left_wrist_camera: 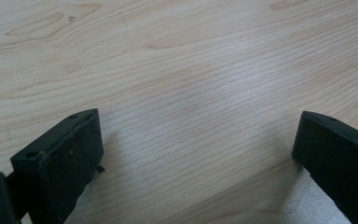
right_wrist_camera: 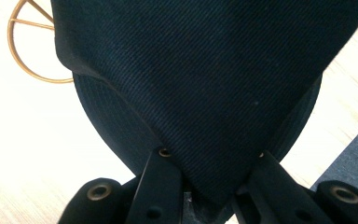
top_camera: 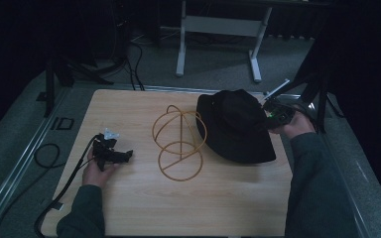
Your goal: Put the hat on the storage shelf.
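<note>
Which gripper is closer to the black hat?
Right. The right gripper is clamped on the black hat, pinching its fabric at the hat's right edge. The left gripper rests on the table, open, across the gold wire stand from the hat.

Right tongs: in the high view, tips were hidden behind the black hat.
Hat top: cut off by the upper edge in the right gripper view.
Wire stand: left of the hat, partly covered by its cloth.
Left tongs: both jaws were cut off at the bottom edge.
</note>
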`<control>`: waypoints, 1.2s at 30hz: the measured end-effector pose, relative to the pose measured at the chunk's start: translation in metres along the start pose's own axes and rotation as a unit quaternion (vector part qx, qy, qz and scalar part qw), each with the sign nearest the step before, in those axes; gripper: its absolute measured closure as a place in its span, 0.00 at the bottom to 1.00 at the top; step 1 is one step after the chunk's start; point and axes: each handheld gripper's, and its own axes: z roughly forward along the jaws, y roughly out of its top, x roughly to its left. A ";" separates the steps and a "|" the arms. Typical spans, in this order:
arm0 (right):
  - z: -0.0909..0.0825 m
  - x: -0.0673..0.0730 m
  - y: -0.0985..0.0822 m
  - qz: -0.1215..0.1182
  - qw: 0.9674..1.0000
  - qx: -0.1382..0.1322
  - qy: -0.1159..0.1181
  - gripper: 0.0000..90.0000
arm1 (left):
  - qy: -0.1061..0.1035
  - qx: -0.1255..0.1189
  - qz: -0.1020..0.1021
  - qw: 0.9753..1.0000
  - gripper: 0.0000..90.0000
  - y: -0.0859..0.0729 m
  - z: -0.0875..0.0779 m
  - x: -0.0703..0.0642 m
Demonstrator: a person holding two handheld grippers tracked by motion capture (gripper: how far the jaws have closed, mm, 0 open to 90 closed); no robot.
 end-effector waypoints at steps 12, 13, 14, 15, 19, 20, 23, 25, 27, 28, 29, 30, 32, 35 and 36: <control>-0.010 -0.003 -0.007 0.005 1.000 -0.020 0.003 0.95 | 0.000 0.000 0.000 1.000 0.02 0.000 0.000 0.000; -0.012 -0.003 -0.008 0.002 1.000 -0.021 0.002 0.95 | 0.000 0.000 0.000 1.000 0.02 0.000 0.000 0.000; -0.012 -0.003 -0.008 0.002 1.000 -0.021 0.002 0.95 | 0.000 0.000 0.000 1.000 0.02 0.000 0.000 0.000; -0.014 -0.003 -0.008 0.001 1.000 -0.022 0.001 0.95 | 0.000 0.000 0.000 1.000 0.02 0.000 0.000 0.000; -0.019 -0.003 -0.009 -0.001 1.000 -0.029 0.001 0.95 | 0.000 0.000 0.000 1.000 0.02 0.000 0.000 0.000; -0.019 -0.003 -0.009 -0.001 1.000 -0.029 0.001 0.95 | 0.000 0.000 0.000 1.000 0.02 0.000 0.000 0.000; -0.024 -0.002 -0.010 -0.002 1.000 -0.031 -0.001 0.95 | 0.000 0.000 0.000 1.000 0.02 0.000 0.000 0.000; -0.026 -0.003 -0.011 -0.002 1.000 -0.031 0.001 0.95 | 0.000 0.000 0.001 1.000 0.02 0.000 0.000 0.000; -0.027 -0.003 -0.011 -0.003 1.000 -0.031 0.001 0.95 | 0.000 0.000 0.000 1.000 0.02 0.000 0.000 0.000; -0.028 -0.003 -0.012 -0.004 0.999 -0.033 0.000 0.95 | 0.000 0.000 0.000 1.000 0.02 0.000 0.000 0.000; -0.029 -0.003 -0.012 -0.005 0.999 -0.033 0.000 0.94 | 0.000 0.000 0.000 1.000 0.02 0.000 0.000 0.000; -0.030 -0.003 -0.012 -0.006 0.999 -0.034 0.000 0.95 | 0.000 0.000 0.000 1.000 0.02 0.000 0.000 0.000; -0.032 -0.003 -0.013 -0.007 0.999 -0.037 0.001 0.95 | 0.000 0.000 0.000 1.000 0.02 0.000 0.000 0.000; -0.034 -0.001 -0.013 -0.011 0.999 -0.037 0.001 0.95 | 0.000 0.000 0.000 1.000 0.02 0.000 0.000 0.000; -0.035 -0.001 -0.013 -0.013 0.999 -0.035 0.000 0.94 | 0.000 0.000 0.000 1.000 0.02 0.000 0.000 0.000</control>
